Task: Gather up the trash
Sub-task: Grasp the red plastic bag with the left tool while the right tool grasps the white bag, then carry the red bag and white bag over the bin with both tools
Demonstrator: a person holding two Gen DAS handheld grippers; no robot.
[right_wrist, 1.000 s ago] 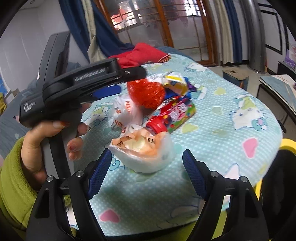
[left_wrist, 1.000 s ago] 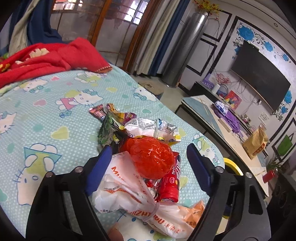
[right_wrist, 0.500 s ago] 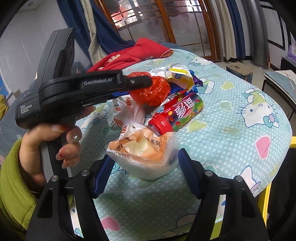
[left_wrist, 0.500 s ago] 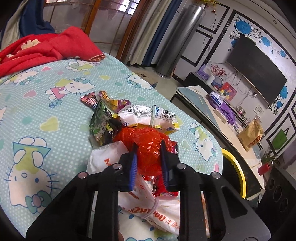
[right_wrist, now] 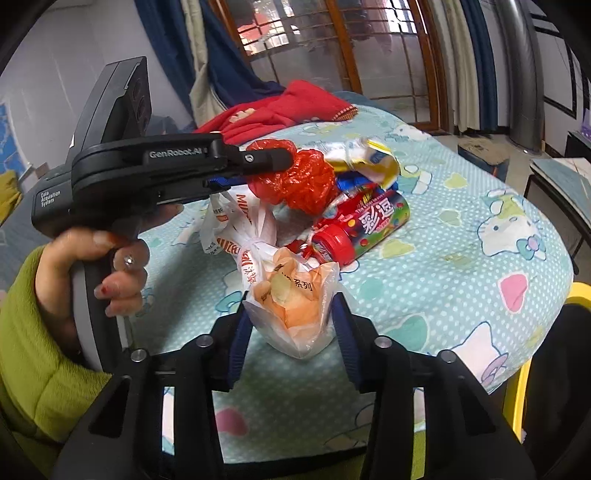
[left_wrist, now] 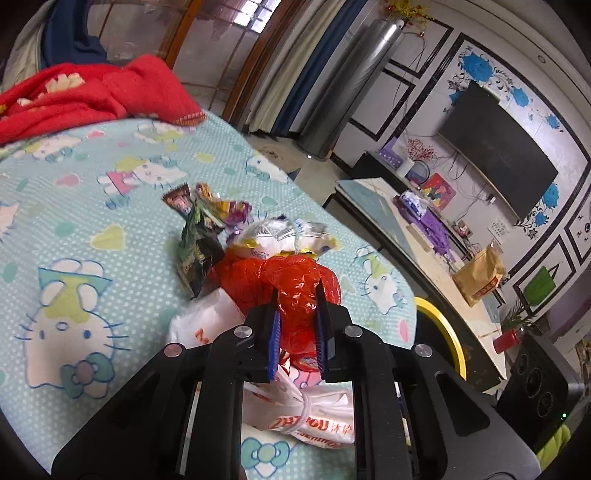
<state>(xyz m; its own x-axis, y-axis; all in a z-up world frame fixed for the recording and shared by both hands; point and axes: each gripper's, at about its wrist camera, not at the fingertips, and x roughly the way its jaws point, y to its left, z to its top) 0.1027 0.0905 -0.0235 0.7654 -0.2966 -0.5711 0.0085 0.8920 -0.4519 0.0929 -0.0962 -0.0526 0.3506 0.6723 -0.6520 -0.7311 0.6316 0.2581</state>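
Trash pile [right_wrist: 325, 206]: on bed [left_wrist: 74, 221].
Left tool [left_wrist: 295, 317]: stays clamped on red bag [left_wrist: 295, 280].
Right tool [right_wrist: 291, 332]: narrowed since before, now squeezing white bag [right_wrist: 295, 306].

Left wrist cam sits low and close over the bedsheet [left_wrist: 74, 206], facing the TV wall [left_wrist: 495, 147], while the right wrist cam looks across toward the windows [right_wrist: 295, 22], and both catch the red plastic bag [left_wrist: 291, 284] [right_wrist: 306, 181] trash pile.
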